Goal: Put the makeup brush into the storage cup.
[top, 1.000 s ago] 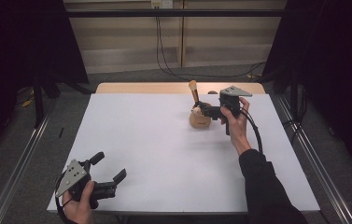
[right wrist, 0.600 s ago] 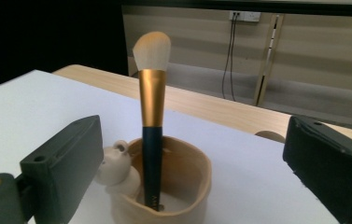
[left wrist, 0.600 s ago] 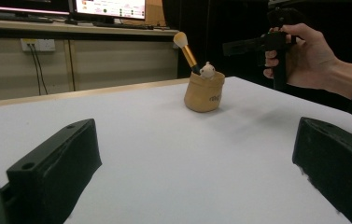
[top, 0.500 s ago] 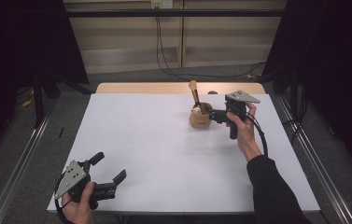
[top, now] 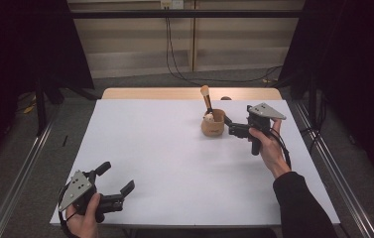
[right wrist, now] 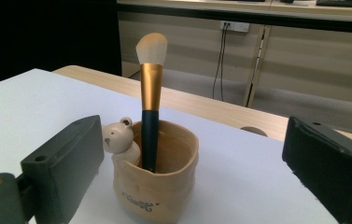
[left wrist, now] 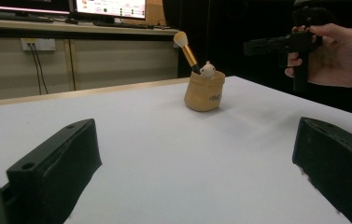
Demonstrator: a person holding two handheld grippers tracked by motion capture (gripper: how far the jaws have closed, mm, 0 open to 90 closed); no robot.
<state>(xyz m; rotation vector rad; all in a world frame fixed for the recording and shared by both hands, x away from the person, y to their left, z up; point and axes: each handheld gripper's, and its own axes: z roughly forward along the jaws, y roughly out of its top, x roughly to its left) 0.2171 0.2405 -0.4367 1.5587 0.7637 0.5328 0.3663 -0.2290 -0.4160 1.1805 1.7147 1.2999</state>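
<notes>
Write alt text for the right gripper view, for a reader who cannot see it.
A makeup brush stands bristles-up in a tan cup with a small bear figure on its rim. The right gripper frames it with open black jaws, above a white table.

One cup, one brush standing in it (with one little bear on the rim) — and two grippers, left and right.
</notes>
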